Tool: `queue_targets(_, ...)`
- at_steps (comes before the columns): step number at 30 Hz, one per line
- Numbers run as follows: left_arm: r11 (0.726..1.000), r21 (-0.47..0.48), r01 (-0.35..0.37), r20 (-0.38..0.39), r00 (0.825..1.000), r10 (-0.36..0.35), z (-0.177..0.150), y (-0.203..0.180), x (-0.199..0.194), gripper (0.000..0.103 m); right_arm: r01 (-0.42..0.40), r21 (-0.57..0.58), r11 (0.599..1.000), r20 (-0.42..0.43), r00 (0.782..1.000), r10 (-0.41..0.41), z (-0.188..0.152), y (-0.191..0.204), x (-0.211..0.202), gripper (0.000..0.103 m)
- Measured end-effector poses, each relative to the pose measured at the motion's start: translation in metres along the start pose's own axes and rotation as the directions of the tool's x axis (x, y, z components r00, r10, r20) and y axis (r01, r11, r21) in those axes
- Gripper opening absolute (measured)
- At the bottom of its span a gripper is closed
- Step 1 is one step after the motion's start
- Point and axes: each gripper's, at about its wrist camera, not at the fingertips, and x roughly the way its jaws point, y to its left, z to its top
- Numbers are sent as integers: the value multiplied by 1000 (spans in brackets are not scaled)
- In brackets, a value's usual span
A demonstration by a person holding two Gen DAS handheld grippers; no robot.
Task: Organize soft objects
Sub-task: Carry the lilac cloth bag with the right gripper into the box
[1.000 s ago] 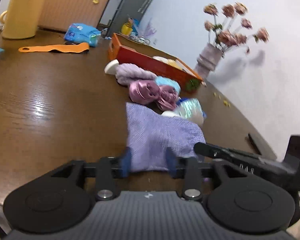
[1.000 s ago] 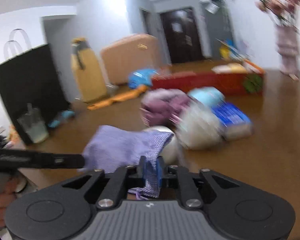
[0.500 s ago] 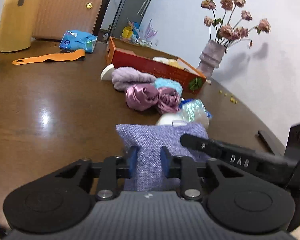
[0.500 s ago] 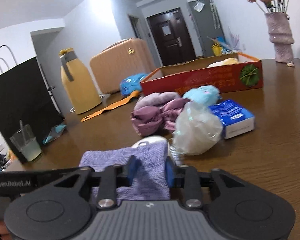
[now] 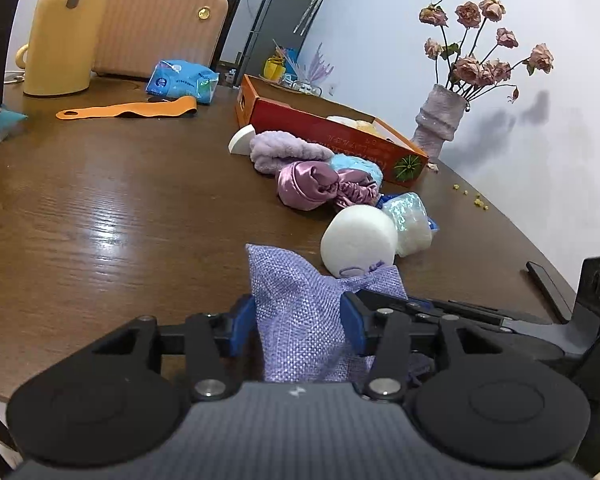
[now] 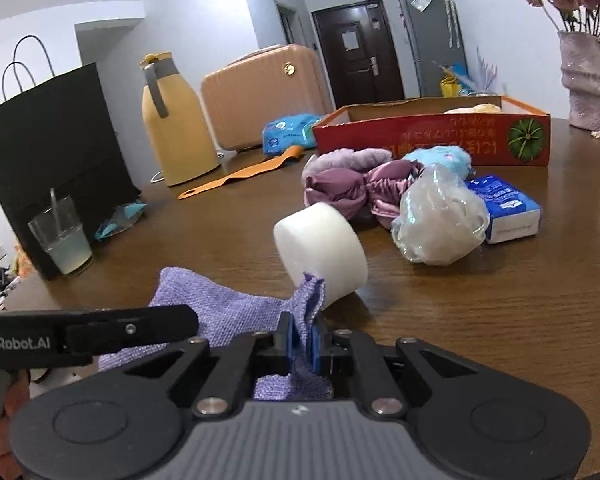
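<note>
The lilac woven fabric pouch (image 5: 300, 320) looks light and limp. The right hand-held gripper (image 6: 303, 342) clamps its gathered neck; the left hand-held gripper (image 5: 298, 328), jaws opening, straddles its body.

Bright indoor light, sharp fisheye views; glare on the table (image 5: 100, 224), edges bowed.

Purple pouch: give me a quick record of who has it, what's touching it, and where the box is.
pouch: purple woven pouch, at the near edge of the table
right tongs: shut on the pouch's gathered end
left tongs: opening, pouch between the pads
touching: white foam puck leans on the pouch's tip
box: red box, beyond the soft pile
</note>
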Motion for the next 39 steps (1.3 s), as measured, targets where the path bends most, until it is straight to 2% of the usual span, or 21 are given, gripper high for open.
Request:
queue_targets(2, 1000, 8, 26, -2, 1000, -26, 2, 0, -1, 30, 5, -1, 1000, 8, 1000, -5, -1, -1, -1, 10)
queue_targets(4, 999, 42, 30, -2, 1000, -30, 3, -2, -3, 26, 1, -8, 1000, 6, 1000, -1, 0, -1, -1, 9)
queue_targets(6, 998, 37, 43, -4, 999, -43, 6, -2, -4, 20, -9, -15, 1000, 3, 1000, 9, 3, 0, -3, 7)
queue_targets(11, 993, 52, 103, 37, 994, -105, 33, -11, -8, 19, -61, -4, 998, 35, 998, 61, 30, -5, -15, 6)
queue_targets(14, 988, 77, 134, 78, 987, -140, 65, -17, 1, 19, -75, -8, 997, 89, 993, 75, 57, -15, -20, 6)
queue_targets(17, 986, 101, 134, 110, 983, -145, 107, -25, 25, 19, -52, -25, 998, 128, 990, 55, 97, -31, -10, 6)
queue_targets(22, 985, 107, 135, 110, 983, -147, 191, -34, 89, 19, -55, -64, 996, 142, 988, 64, 183, -58, 29, 6)
queue_targets(26, 993, 103, 62, 57, 996, -68, 248, -27, 171, 19, -49, -78, 996, 42, 998, 53, 251, -88, 102, 6)
queue_targets(30, 995, 93, -37, -28, 999, 40, 271, -13, 245, 20, 12, -67, 998, -56, 998, -16, 291, -114, 186, 6)
queue_targets(34, 984, 143, -102, -61, 992, 112, 261, 0, 275, 23, 31, -82, 996, -162, 986, -44, 292, -130, 245, 7)
queue_targets(36, 976, 181, -120, -62, 989, 133, 252, 4, 281, 31, 28, -106, 994, -214, 976, -50, 283, -132, 264, 10)
queue_targets(39, 954, 265, -143, -38, 987, 159, 242, 0, 282, 33, 11, -107, 994, -301, 953, -43, 267, -135, 281, 11)
